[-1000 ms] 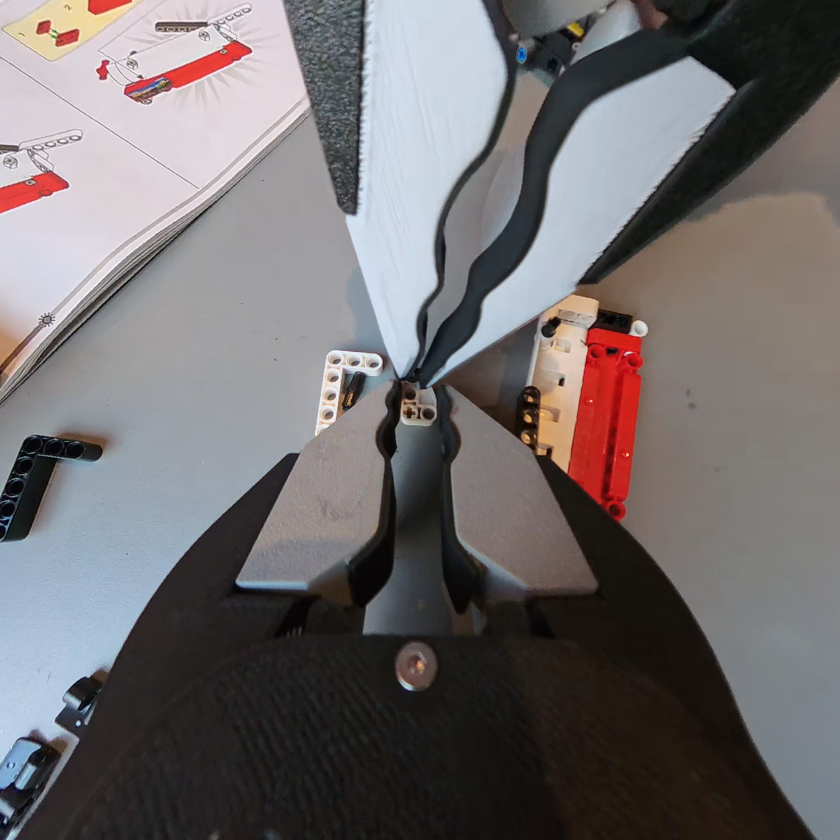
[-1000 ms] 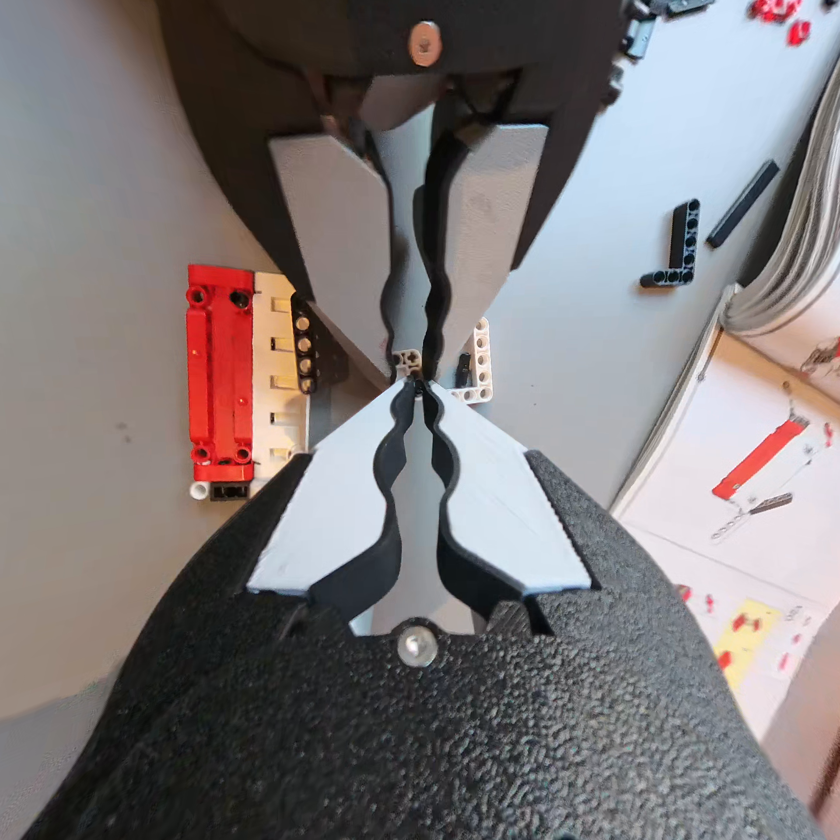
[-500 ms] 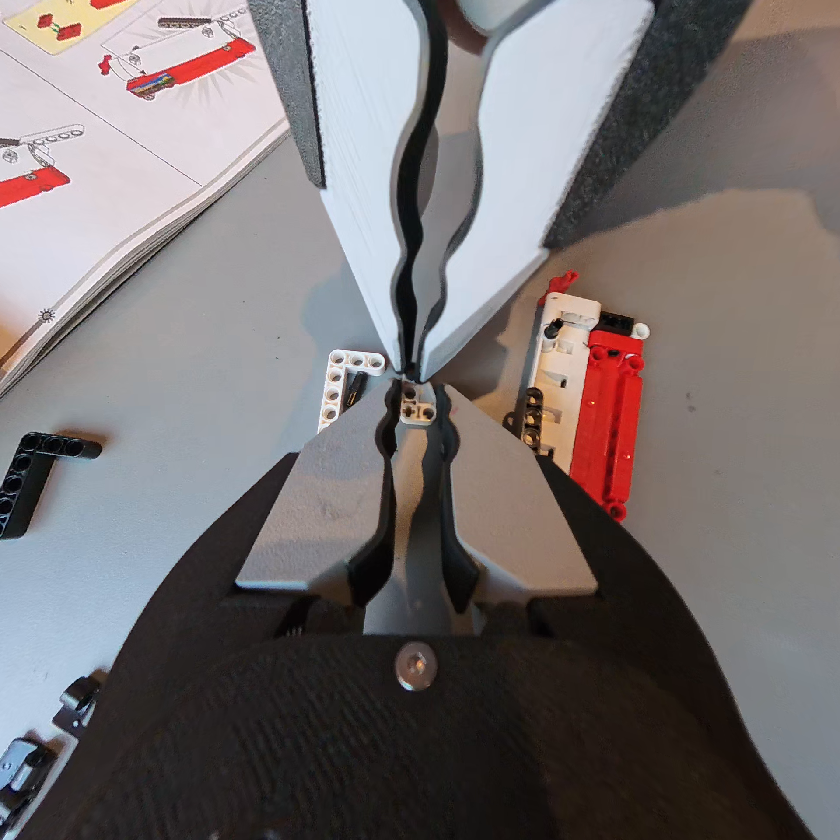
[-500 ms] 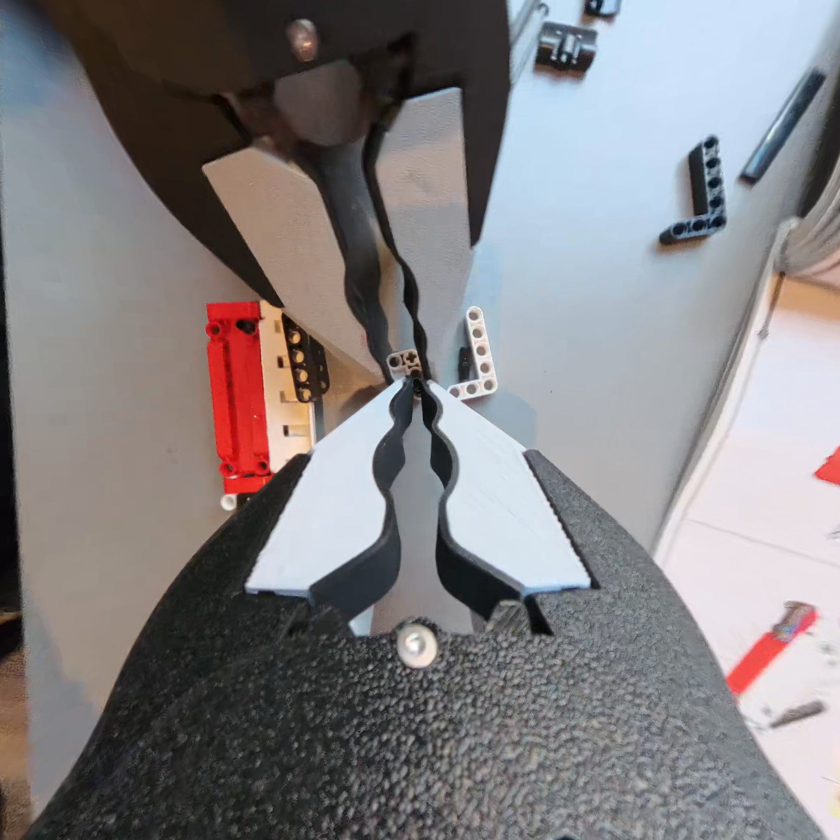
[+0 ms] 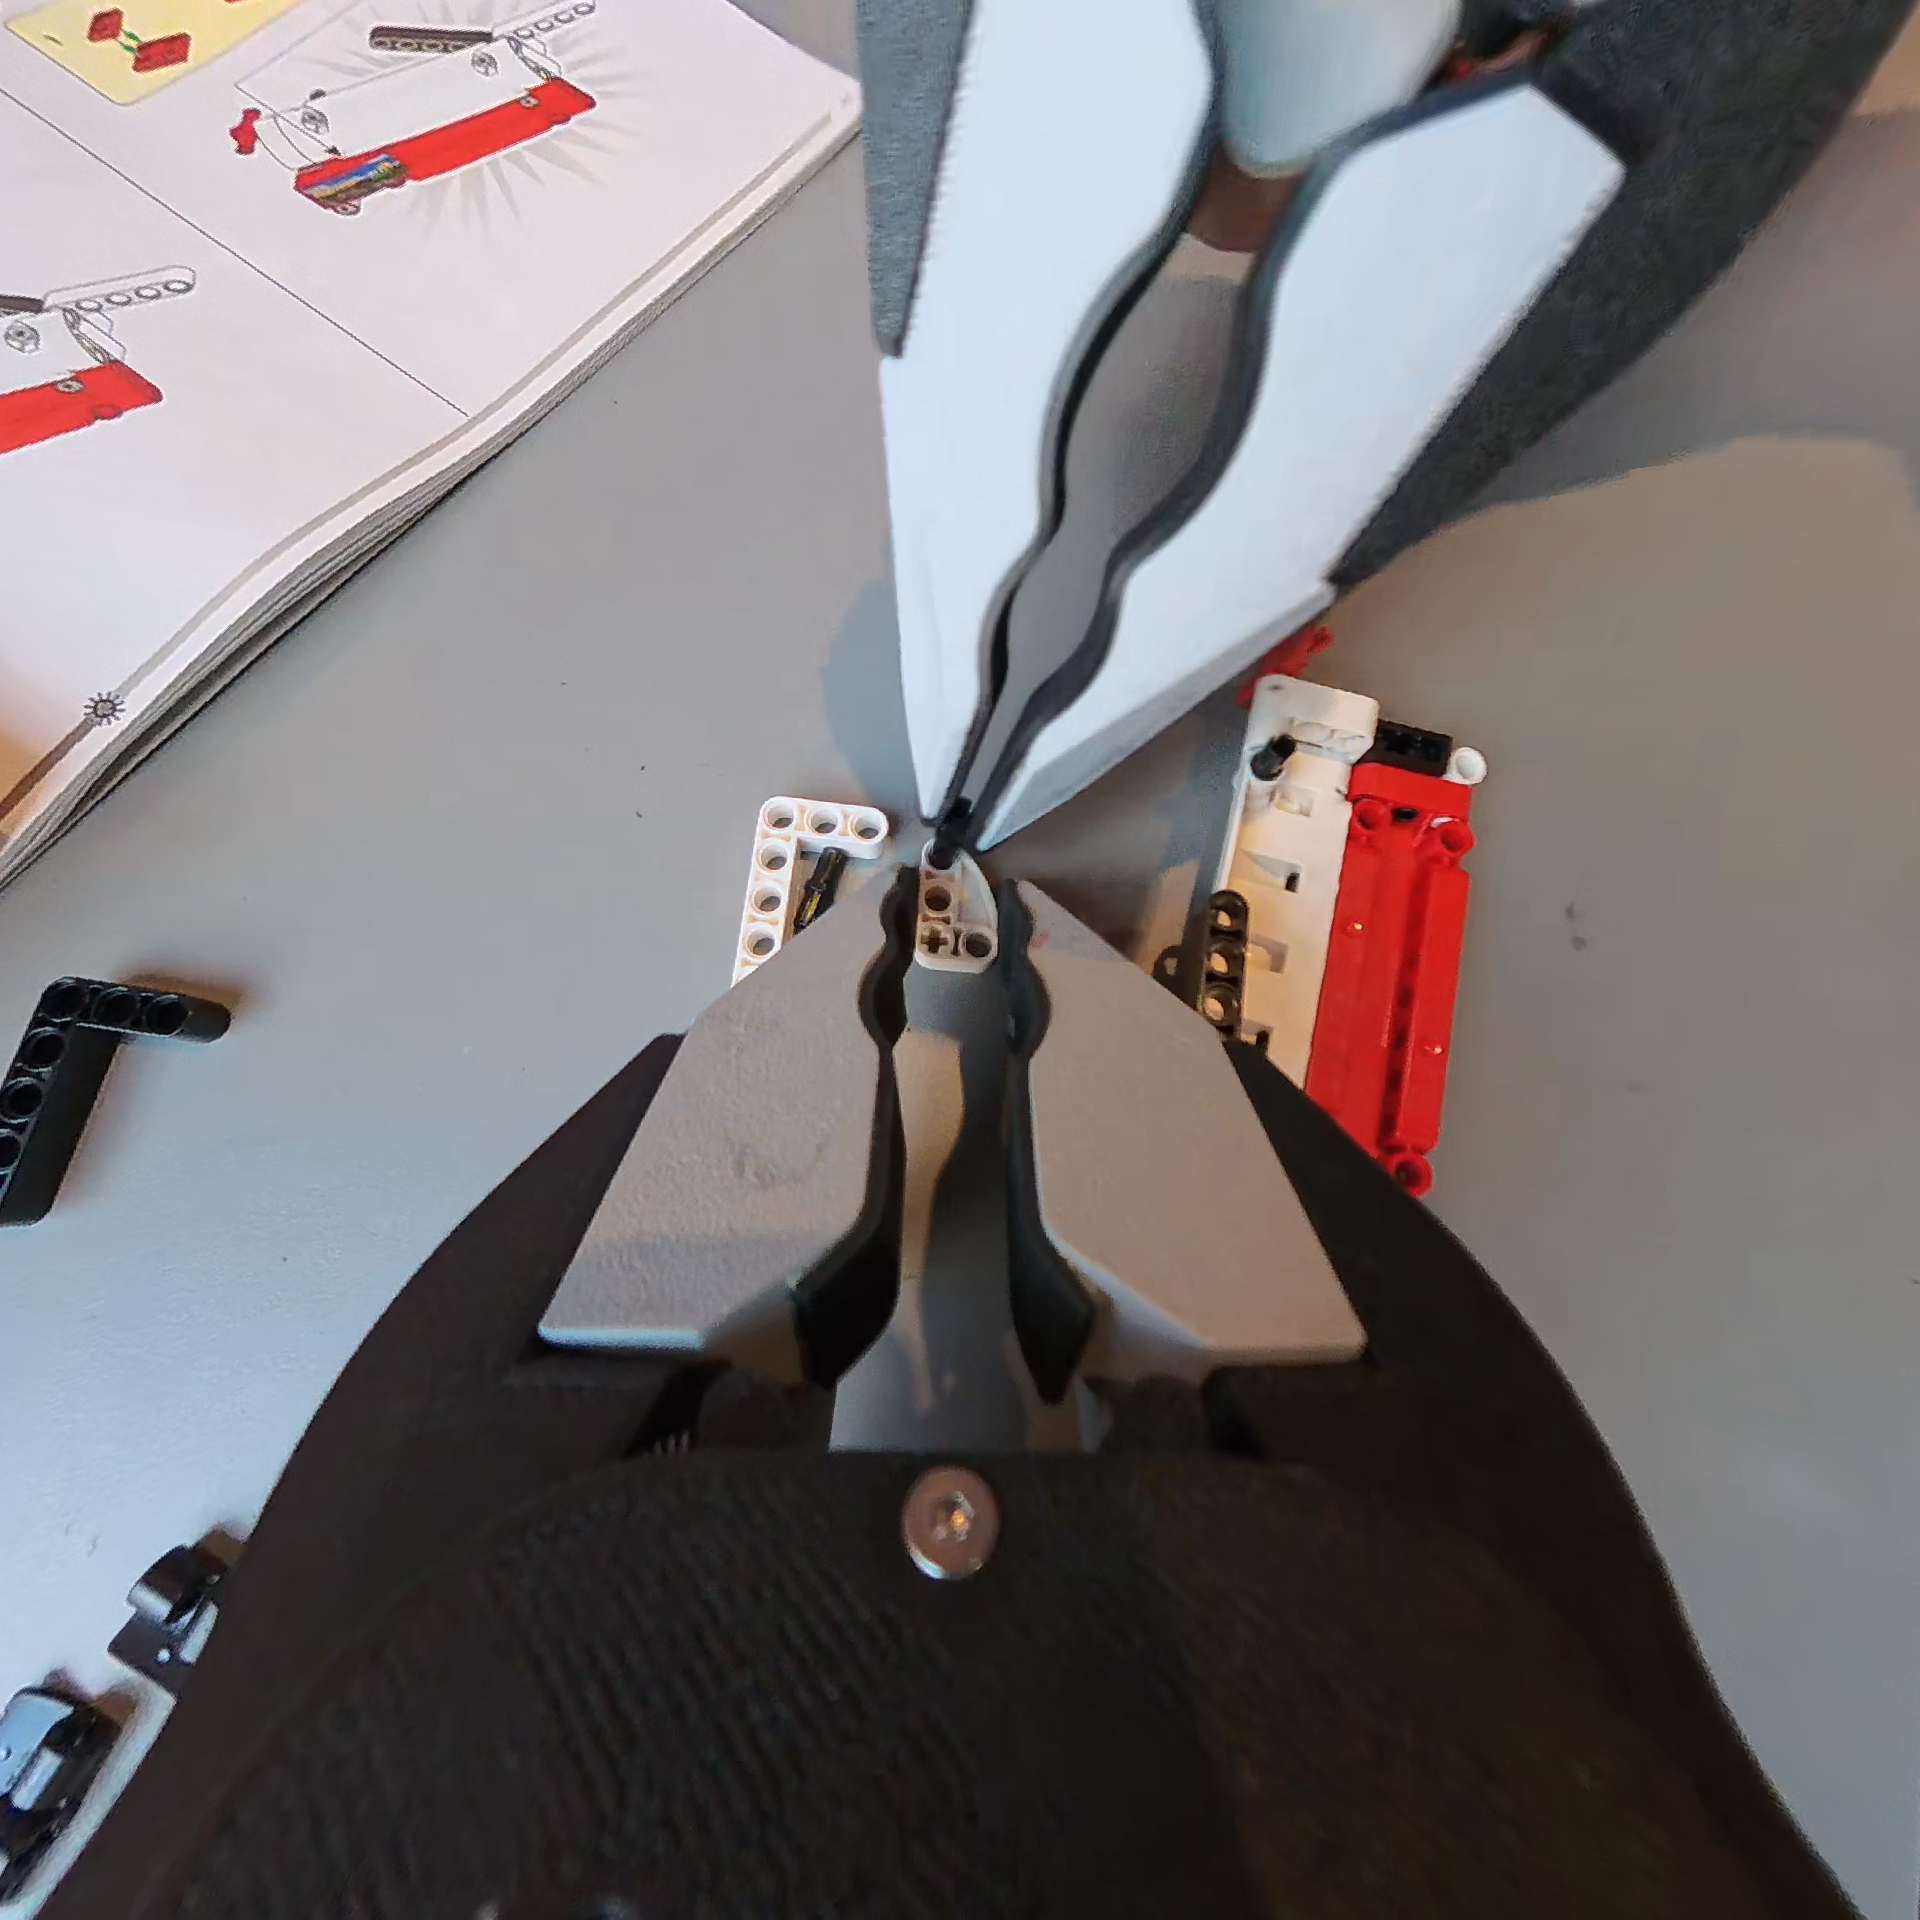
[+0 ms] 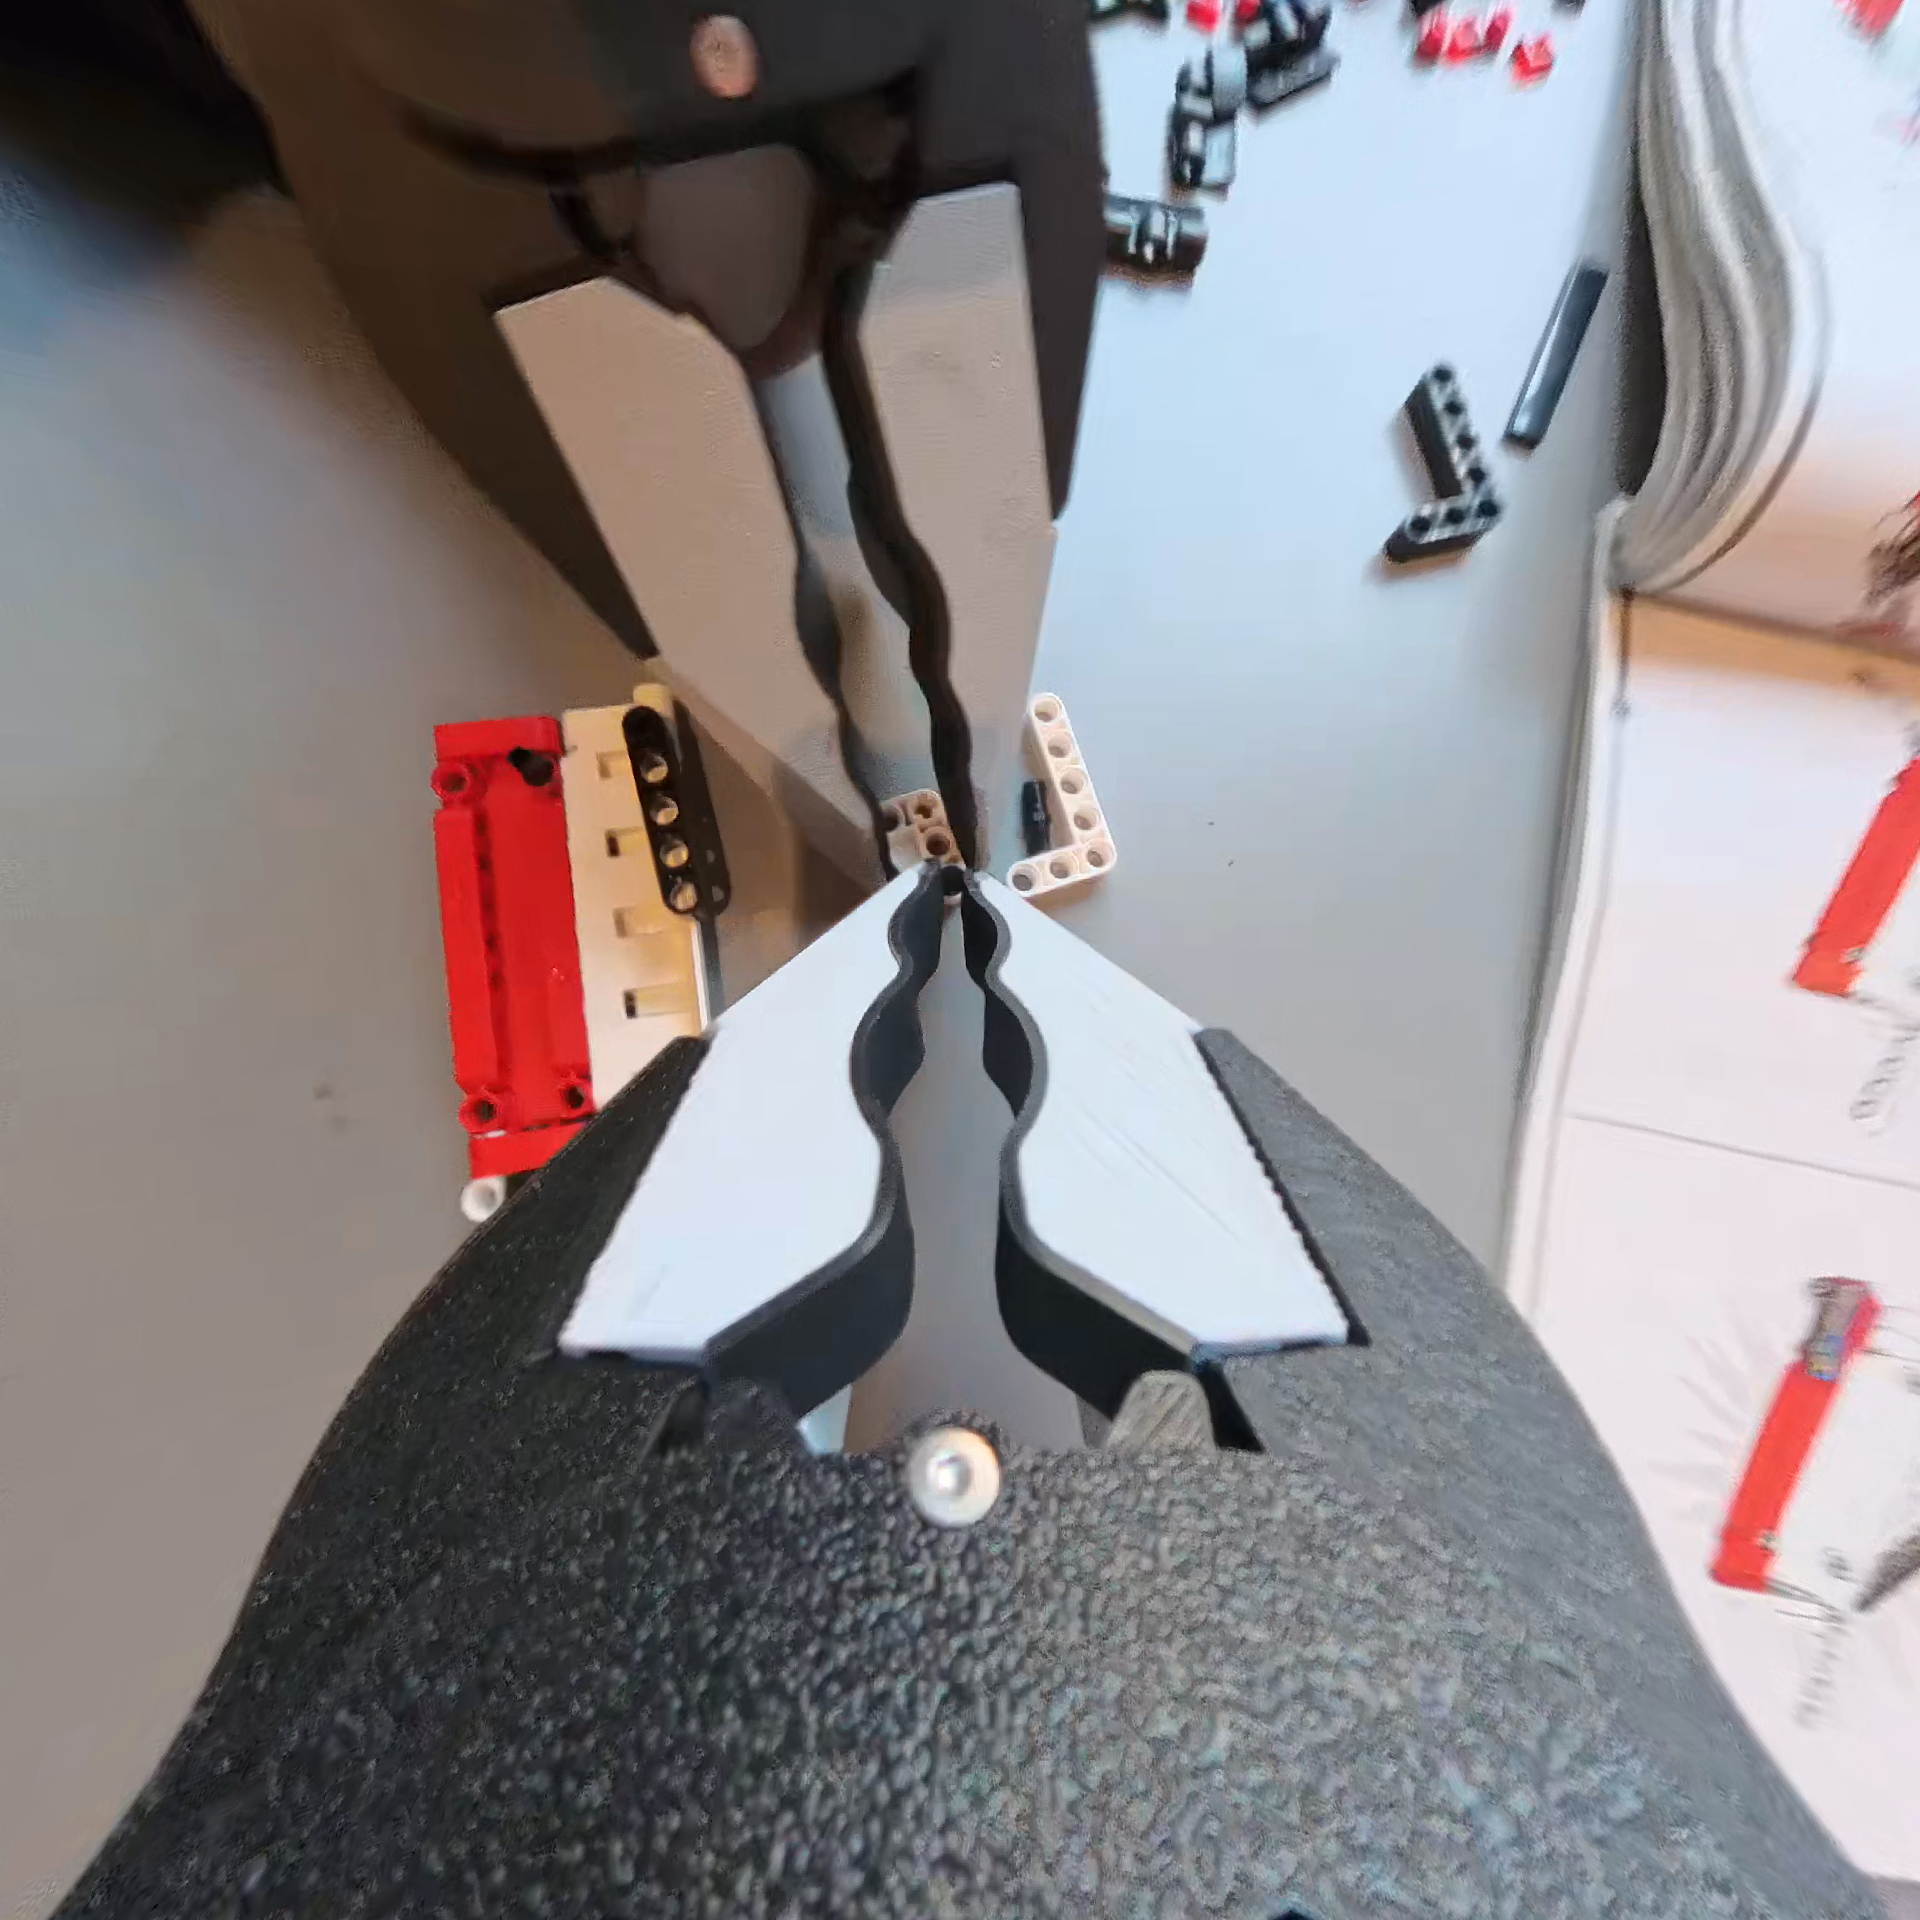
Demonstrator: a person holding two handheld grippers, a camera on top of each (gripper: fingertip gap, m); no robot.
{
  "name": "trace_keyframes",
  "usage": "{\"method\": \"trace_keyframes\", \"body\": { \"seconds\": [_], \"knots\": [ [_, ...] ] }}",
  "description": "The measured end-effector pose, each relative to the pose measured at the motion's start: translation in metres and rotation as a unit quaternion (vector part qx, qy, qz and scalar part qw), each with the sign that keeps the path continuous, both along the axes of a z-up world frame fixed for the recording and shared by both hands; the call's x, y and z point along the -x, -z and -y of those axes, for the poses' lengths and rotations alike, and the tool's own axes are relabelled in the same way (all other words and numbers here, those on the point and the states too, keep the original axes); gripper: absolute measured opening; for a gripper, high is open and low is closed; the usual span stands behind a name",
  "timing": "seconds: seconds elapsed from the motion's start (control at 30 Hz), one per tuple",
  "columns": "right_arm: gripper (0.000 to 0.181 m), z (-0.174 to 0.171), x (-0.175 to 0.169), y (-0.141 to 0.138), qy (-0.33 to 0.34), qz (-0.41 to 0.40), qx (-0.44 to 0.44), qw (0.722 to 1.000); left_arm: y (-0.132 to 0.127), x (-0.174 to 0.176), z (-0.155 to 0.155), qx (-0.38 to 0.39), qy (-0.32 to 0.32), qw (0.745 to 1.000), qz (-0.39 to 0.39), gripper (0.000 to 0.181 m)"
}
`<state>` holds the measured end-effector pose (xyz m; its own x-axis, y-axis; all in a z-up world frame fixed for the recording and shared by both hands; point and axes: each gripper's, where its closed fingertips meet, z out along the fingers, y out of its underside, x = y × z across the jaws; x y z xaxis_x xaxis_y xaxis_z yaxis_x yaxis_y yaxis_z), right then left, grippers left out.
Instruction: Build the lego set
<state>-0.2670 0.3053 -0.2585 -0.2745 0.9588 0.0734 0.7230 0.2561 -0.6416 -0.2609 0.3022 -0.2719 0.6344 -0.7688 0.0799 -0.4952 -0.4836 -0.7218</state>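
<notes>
My left gripper [image 5: 951, 914], the one with grey fingers, is clamped on a small white L-shaped lego connector [image 5: 954, 920], and my right gripper [image 6: 951, 883], white fingers, is pinched on a tiny black pin [image 5: 951, 831] whose tip sits at the connector's top hole. The two grippers meet nose to nose, so there's hardly any room between them.

Just beside the tips lies a white L-shaped beam with holes [image 5: 795, 883] with a loose black pin [image 5: 821, 883] in its crook. On the other side is the red and white half-built lego panel [image 5: 1351, 935], partly under my left gripper's fingers.

The grey tabletop [image 5: 520, 727] has open space toward the open instruction booklet [image 5: 312, 312]. A black L-shaped beam [image 5: 73, 1070] lies well apart.
</notes>
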Motion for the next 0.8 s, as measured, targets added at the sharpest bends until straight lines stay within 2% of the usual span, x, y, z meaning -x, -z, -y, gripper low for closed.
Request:
{"method": "trace_keyframes", "body": {
  "seconds": [0.2,0.33,0.47,0.8],
  "knots": [
    [0.004,-0.0009,-0.003,0.0023,-0.063,0.04,-0.102,0.992,0.0,0.0008,-0.0005,-0.001,-0.003,1.0,-0.001,0.012],
    [0.003,-0.0015,-0.0049,0.0042,-0.089,0.1,-0.088,0.987,0.0001,0.0013,-0.0007,-0.004,-0.004,1.0,-0.004,0.012],
    [0.003,-0.001,-0.0024,0.0038,-0.059,0.127,-0.006,0.99,0.0001,0.0031,-0.0012,-0.001,-0.009,1.0,-0.002,0.012],
    [0.003,-0.0007,0.0021,0.0016,-0.071,0.128,-0.014,0.989,0.0001,0.0037,-0.0019,0.0,-0.012,1.0,-0.002,0.012]
  ]
}}
